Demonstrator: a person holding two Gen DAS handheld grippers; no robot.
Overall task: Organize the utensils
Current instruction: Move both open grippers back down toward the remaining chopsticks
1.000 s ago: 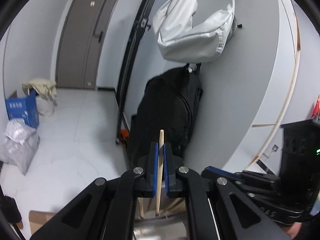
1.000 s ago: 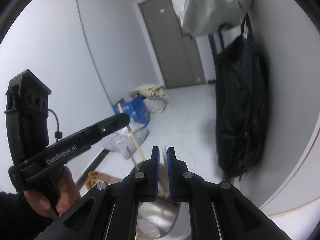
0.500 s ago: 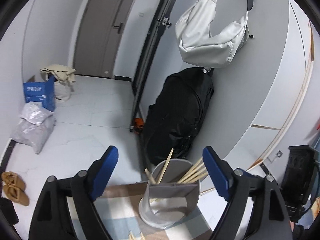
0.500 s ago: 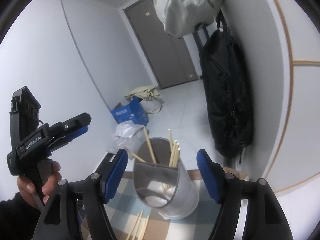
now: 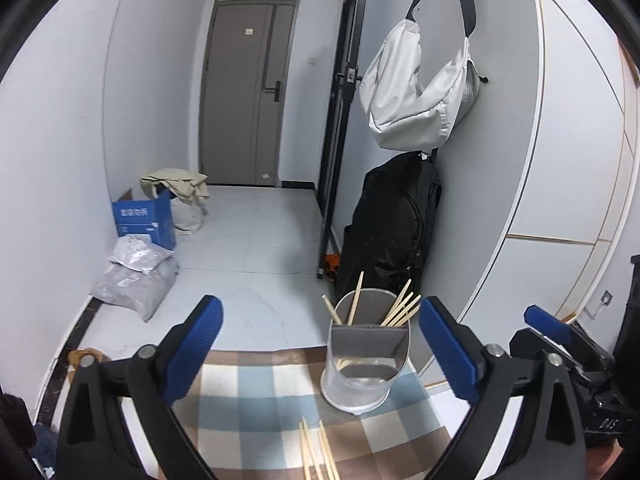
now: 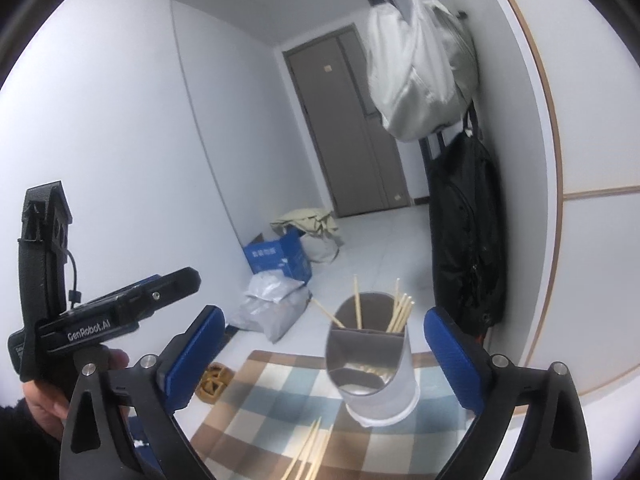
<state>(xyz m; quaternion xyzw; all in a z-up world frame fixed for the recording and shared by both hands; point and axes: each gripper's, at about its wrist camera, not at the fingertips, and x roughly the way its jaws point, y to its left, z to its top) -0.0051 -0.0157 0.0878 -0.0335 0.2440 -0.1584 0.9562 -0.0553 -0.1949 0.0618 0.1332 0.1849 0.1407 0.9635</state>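
A grey metal utensil holder (image 5: 366, 364) with a divider stands on the checked cloth, and several wooden chopsticks (image 5: 396, 308) stick up out of it. More loose chopsticks (image 5: 316, 456) lie on the cloth in front of it. My left gripper (image 5: 320, 320) hangs back from the holder, its jaws opening wide, and nothing sits between the pads. My right gripper (image 6: 323, 318) does the same, facing the holder (image 6: 372, 368) with loose chopsticks (image 6: 312, 452) below it. A hand (image 6: 48, 400) carries the left gripper (image 6: 160, 296) at the left of the right wrist view.
The checked tablecloth (image 5: 260, 392) ends just beyond the holder. Beyond it a black backpack (image 5: 396, 232) leans on the wall under a hanging white bag (image 5: 416, 92). A blue box (image 5: 144, 220) and grey plastic bags (image 5: 136, 276) sit on the floor.
Both grippers went from shut to wide open. The left let go of a chopstick, which now stands in the holder. Both pulled back and up from the holder.
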